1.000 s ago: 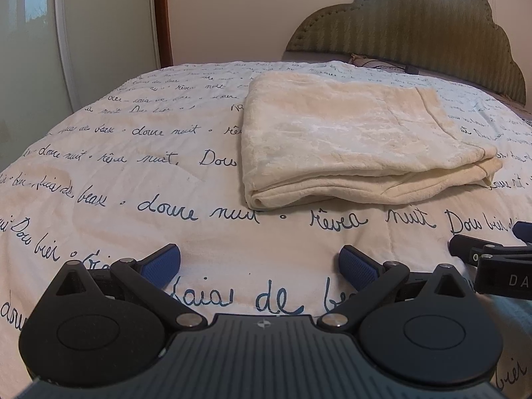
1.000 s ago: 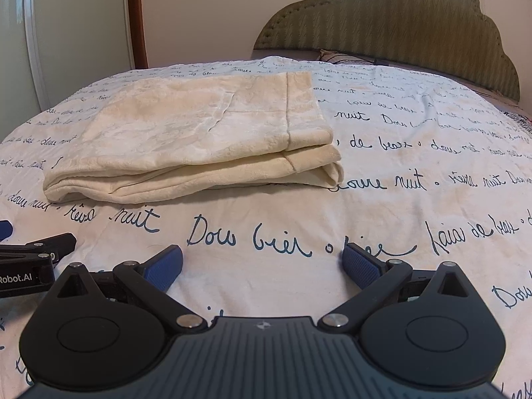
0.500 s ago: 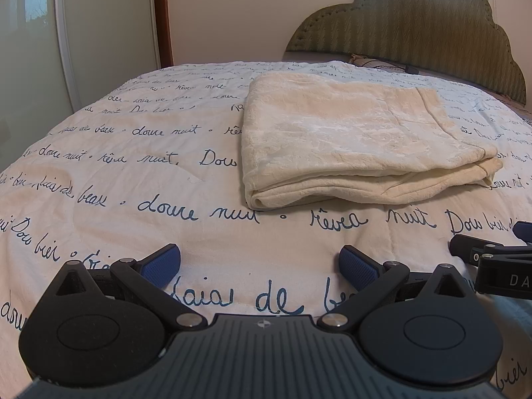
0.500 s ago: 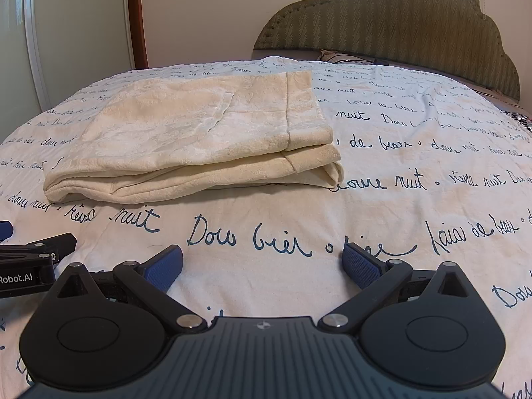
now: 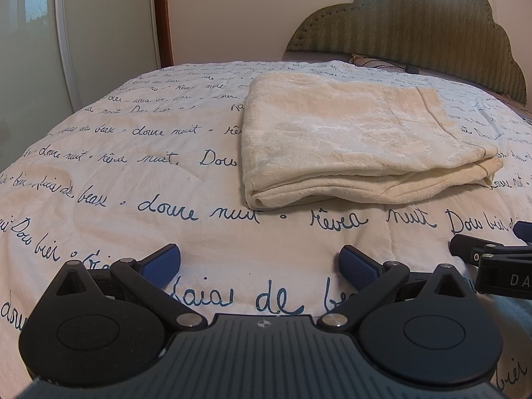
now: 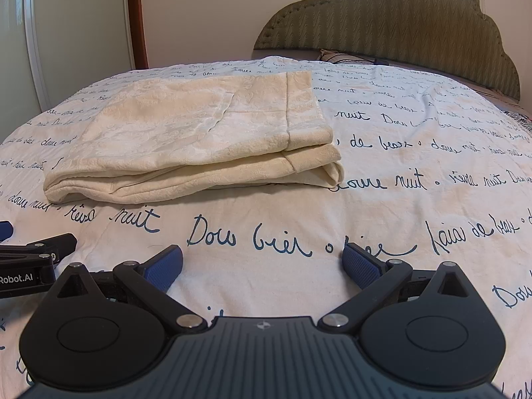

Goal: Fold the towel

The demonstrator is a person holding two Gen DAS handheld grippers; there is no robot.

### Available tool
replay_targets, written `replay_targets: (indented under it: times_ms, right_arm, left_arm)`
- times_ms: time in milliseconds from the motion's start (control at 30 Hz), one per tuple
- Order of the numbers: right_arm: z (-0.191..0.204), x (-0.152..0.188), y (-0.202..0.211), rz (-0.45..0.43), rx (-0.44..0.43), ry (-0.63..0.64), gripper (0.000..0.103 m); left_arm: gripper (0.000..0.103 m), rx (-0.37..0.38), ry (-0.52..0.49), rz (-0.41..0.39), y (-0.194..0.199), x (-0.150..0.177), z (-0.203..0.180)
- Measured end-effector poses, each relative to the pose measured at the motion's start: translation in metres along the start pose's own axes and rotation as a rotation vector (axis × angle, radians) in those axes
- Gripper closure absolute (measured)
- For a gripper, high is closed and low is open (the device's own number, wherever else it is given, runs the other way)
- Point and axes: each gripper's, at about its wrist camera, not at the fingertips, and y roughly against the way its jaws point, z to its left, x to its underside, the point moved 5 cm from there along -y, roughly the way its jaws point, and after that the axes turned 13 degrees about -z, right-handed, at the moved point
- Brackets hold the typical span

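A cream towel (image 5: 349,139) lies folded in a flat stack of layers on the bed, its folded edge facing me. The right wrist view shows the same towel (image 6: 199,139) up and to the left. My left gripper (image 5: 259,262) rests low over the bedspread, short of the towel, open with nothing between its blue pads. My right gripper (image 6: 262,262) is likewise open and empty, apart from the towel. Each gripper shows at the edge of the other's view: the right gripper (image 5: 492,259) and the left gripper (image 6: 33,262).
The bed wears a white cover (image 5: 133,179) printed with blue handwriting. A green padded headboard (image 5: 415,30) stands behind it, with a pillow edge (image 6: 335,56) below. A white wardrobe door (image 5: 109,33) stands on the left, past the bed's edge.
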Motion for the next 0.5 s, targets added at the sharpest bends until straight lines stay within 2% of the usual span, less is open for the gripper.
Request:
replay_targets:
  times_ms: [500]
  right_arm:
    - [-0.0003, 0.0001, 0.0001, 0.0, 0.0, 0.0, 0.0]
  left_arm:
    - [0.0, -0.005, -0.002, -0.001, 0.0006, 0.0, 0.0003]
